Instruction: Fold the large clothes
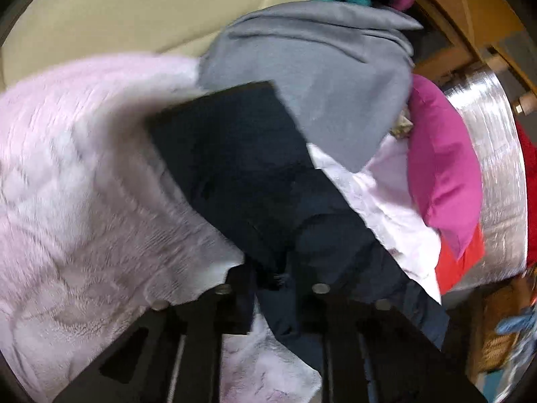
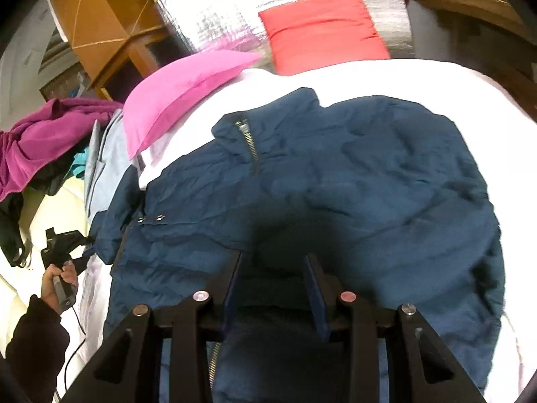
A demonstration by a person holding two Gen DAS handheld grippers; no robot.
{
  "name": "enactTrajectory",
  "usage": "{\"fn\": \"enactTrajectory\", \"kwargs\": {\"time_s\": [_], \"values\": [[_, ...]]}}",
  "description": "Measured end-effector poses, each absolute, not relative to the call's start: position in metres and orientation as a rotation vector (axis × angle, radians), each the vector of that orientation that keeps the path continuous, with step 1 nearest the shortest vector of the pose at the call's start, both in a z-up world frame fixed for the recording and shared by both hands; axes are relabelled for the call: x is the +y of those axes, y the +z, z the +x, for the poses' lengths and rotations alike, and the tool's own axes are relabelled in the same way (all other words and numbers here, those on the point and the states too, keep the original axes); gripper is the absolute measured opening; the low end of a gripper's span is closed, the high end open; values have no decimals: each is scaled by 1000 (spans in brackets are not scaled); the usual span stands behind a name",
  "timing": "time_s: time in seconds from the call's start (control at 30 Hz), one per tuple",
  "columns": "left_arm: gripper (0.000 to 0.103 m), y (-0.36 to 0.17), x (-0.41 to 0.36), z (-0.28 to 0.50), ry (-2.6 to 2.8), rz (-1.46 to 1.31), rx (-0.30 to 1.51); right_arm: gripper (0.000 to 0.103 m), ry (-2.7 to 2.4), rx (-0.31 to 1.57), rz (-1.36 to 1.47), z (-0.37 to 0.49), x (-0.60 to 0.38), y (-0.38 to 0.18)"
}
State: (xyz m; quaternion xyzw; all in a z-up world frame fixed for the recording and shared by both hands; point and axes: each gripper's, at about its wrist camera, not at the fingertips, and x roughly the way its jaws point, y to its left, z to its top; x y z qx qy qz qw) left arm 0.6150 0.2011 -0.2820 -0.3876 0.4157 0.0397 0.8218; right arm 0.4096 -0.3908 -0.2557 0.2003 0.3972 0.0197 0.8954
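Navy jacket (image 2: pixel 335 184), crumpled and zip-fronted, lies spread over a white sheet (image 2: pixel 436 77) on the bed, its collar and metal zip (image 2: pixel 250 147) turned toward the pillows. In the right wrist view the right hand-held gripper (image 2: pixel 273 288) hangs low over the jacket's near hem with its jaws partly spread; dark fabric lies between and under the fingers, but whether the pads press on it cannot be told. At the left edge of that view a hand (image 2: pixel 60 278) in a dark sleeve holds the left hand-held gripper (image 2: pixel 89 247) at the jacket's sleeve end. In the left wrist view, the left hand-held gripper's jaws are pressed together on a strip of the navy fabric, which runs diagonally up from the fingers across a fluffy pale pink blanket (image 1: pixel 77 184). A grey garment (image 1: pixel 319 77) lies just beyond the strip. A magenta pillow (image 2: pixel 181 90) and a red pillow (image 2: pixel 322 30) rest near the head of the bed, the red one against a silvery quilted surface (image 2: pixel 218 23). A heap of magenta clothing (image 2: pixel 43 137) sits to the left, and a wooden piece of furniture (image 2: pixel 100 23) stands behind it.
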Motion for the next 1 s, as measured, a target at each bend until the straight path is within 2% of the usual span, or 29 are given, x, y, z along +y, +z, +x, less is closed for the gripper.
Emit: {"fn": "enactTrajectory", "kwargs": {"time_s": [0.1,0.3,0.53,0.73,0.9,0.97,1.0], "values": [[8,-254,184,613,47,-722,848,40,31,801,442,403,-403,-251],[8,-165,118,590,-91,-484,725,39,27,742,507,382,-423,-240],[7,-68,-14,550,-389,-277,597,39,26,684,584,354,-448,-232],[7,-72,-145,521,-600,-121,672,39,-2,643,639,328,-482,-229],[8,-119,-231,513,-655,-11,830,39,-30,638,676,314,-509,-230],[16,-147,-252,517,-672,31,931,39,-37,643,682,312,-516,-231],[26,-153,-255,515,-684,33,962,39,-41,645,686,311,-520,-232]]}}
